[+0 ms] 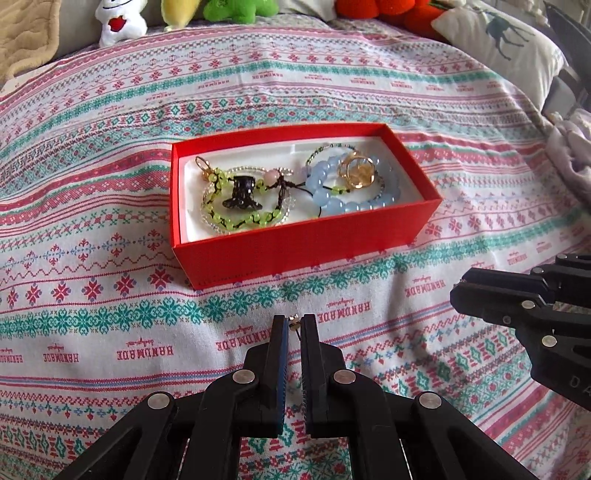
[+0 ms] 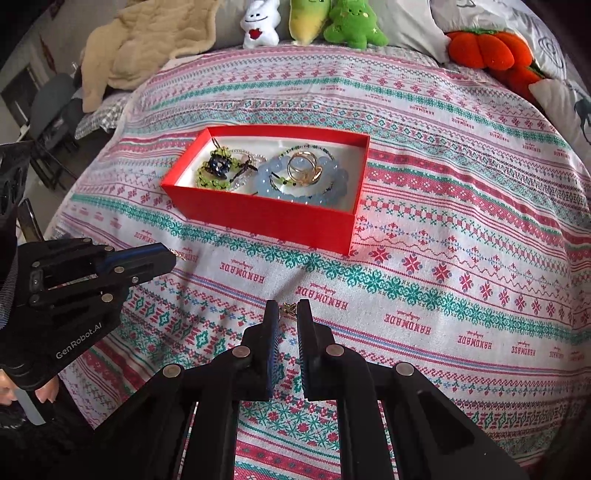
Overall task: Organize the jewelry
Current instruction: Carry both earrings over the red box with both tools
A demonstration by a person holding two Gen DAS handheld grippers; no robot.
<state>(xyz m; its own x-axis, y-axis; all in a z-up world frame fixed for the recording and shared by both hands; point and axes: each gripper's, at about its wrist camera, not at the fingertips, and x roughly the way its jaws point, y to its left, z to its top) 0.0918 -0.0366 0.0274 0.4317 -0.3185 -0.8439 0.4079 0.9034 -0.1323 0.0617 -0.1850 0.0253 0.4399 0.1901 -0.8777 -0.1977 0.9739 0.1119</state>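
Note:
An open red box [image 1: 295,254] [image 2: 266,218] sits on the patterned bedspread. It holds a green bead bracelet [image 1: 225,221] [image 2: 207,177], a blue bead bracelet [image 1: 332,199] [image 2: 280,173] and gold rings [image 1: 356,171] [image 2: 304,168]. My left gripper [image 1: 294,325] [image 2: 173,256] hovers in front of the box, shut on a small gold earring [image 1: 294,320] [image 2: 180,254]. To its right my right gripper [image 2: 288,310] [image 1: 456,291] is shut on another small gold earring [image 2: 288,307], also short of the box's front wall.
Plush toys line the far edge of the bed: white [image 2: 260,24], green [image 2: 351,24] and orange [image 2: 484,48]. A beige blanket [image 2: 147,40] lies at the back left, a pillow [image 1: 498,40] at the back right. A chair [image 2: 51,118] stands beyond the bed's left side.

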